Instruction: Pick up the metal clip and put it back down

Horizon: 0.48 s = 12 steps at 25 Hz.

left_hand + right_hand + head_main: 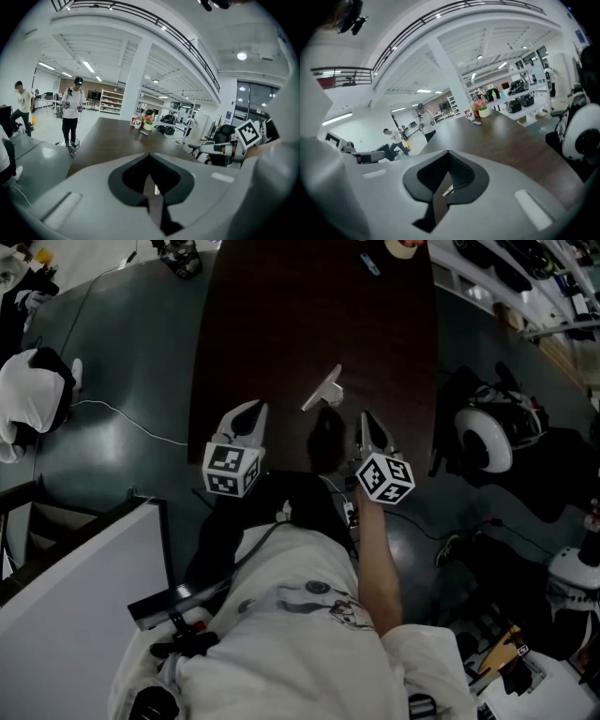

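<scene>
The metal clip lies on the dark brown table, near the table's front edge. It is a silver piece with a flat tab pointing up and right. My left gripper is shut and empty, below and left of the clip. My right gripper is shut and empty too, just below and right of the clip. Neither touches it. In the left gripper view a sliver of the clip shows through the hollow behind the closed tips. In the right gripper view a sliver of the clip shows the same way.
A mug and a flower pot stand at the table's far end. An office chair with a white headrest is right of the table. Two people stand on the floor to the left. A white cable lies on the floor.
</scene>
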### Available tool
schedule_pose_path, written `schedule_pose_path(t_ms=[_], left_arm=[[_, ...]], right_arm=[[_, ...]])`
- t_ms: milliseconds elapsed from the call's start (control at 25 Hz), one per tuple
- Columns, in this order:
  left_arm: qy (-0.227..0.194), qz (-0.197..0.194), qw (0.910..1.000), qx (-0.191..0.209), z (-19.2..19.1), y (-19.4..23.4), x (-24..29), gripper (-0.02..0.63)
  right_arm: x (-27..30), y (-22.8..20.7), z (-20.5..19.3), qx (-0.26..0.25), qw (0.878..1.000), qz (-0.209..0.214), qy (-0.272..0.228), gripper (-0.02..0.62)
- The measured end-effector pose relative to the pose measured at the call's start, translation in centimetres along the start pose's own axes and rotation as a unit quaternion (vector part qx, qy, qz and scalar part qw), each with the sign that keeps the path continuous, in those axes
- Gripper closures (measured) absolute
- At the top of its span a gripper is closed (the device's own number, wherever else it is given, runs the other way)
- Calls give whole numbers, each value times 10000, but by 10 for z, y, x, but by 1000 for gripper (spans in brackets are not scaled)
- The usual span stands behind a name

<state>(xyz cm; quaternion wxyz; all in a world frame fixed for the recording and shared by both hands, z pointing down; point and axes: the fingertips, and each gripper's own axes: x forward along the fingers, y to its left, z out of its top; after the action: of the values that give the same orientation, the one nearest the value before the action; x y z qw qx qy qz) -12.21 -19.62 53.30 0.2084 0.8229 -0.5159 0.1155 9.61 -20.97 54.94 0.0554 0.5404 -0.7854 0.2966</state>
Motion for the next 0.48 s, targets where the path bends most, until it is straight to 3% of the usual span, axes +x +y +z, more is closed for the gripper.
schedule_pose_path(t_ms=[120, 480], left_arm=[[-307, -1, 9994, 181, 18, -11, -9, 607], [-993, 36, 9938, 494, 58, -61, -46, 607]], right_arm=[[-13, 22, 23, -554, 9981, 112, -259, 595], [-62, 59, 62, -1411, 9847, 467, -911, 595]])
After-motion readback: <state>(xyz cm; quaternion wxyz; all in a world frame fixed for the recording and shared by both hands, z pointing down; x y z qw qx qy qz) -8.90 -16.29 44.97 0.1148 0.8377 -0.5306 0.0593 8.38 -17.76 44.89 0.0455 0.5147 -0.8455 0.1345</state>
